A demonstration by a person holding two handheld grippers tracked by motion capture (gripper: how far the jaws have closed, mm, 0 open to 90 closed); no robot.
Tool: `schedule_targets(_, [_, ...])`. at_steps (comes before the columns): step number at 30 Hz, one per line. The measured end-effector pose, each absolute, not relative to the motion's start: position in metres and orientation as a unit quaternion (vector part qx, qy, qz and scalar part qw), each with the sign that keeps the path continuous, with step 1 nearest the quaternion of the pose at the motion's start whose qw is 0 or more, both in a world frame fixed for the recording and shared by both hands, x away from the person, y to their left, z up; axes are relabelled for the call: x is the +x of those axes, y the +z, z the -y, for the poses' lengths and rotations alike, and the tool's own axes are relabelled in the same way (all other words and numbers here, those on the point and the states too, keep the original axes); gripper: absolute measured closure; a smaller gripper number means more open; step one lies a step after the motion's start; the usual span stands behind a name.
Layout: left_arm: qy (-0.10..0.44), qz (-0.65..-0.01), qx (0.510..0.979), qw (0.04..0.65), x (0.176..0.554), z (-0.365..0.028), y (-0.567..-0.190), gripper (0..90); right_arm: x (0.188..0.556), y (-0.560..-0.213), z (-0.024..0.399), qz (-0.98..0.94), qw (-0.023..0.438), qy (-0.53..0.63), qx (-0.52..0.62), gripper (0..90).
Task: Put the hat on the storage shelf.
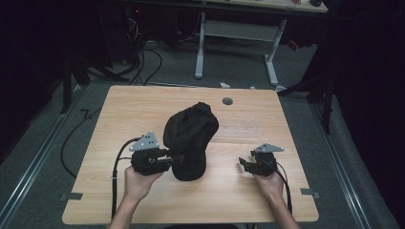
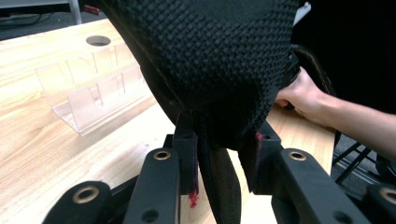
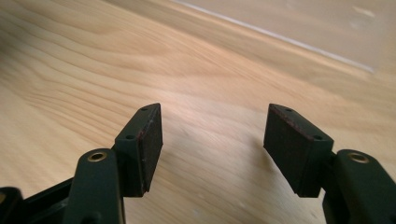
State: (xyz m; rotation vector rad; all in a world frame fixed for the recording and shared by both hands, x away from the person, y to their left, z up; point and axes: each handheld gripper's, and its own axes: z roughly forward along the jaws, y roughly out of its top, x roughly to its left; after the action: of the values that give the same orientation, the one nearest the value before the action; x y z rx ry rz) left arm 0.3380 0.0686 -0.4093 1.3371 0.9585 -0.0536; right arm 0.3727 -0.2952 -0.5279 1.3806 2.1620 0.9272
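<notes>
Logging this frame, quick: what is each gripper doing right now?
Left gripper: shut on the black bag, pinching its fabric edge.
Right gripper: open, nothing between the jaws, above the table.

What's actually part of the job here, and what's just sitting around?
In use:
- black fabric bag, clamped by the left gripper
- right gripper, open, holding nothing, low over the table

Lying about:
- clear plastic rack on the table
- white-framed desk behind
- cables on the floor
</notes>
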Motion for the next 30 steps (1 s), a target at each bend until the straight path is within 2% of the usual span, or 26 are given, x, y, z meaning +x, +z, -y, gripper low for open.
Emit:
schedule_targets(2, [-0.018, -0.429, 0.594, 0.681, 0.34, -0.069, -0.408, 70.5, 0.371, -0.531, 0.298, -0.773, 0.221, 0.328, 0.496, 38.9])
schedule_targets(9, [0.001, -0.441, 0.583, 0.682, 0.346, -0.07, -0.401, 70.5, 0.37, -0.531, 0.3, -0.769, 0.227, 0.325, 0.501, 37.3])
schedule_targets(30, [0.064, -0.43, 0.576, 0.692, 0.381, -0.061, -0.365, 70.8, 0.368, -0.531, 0.3, -0.77, 0.224, 0.325, 0.502, 36.1])
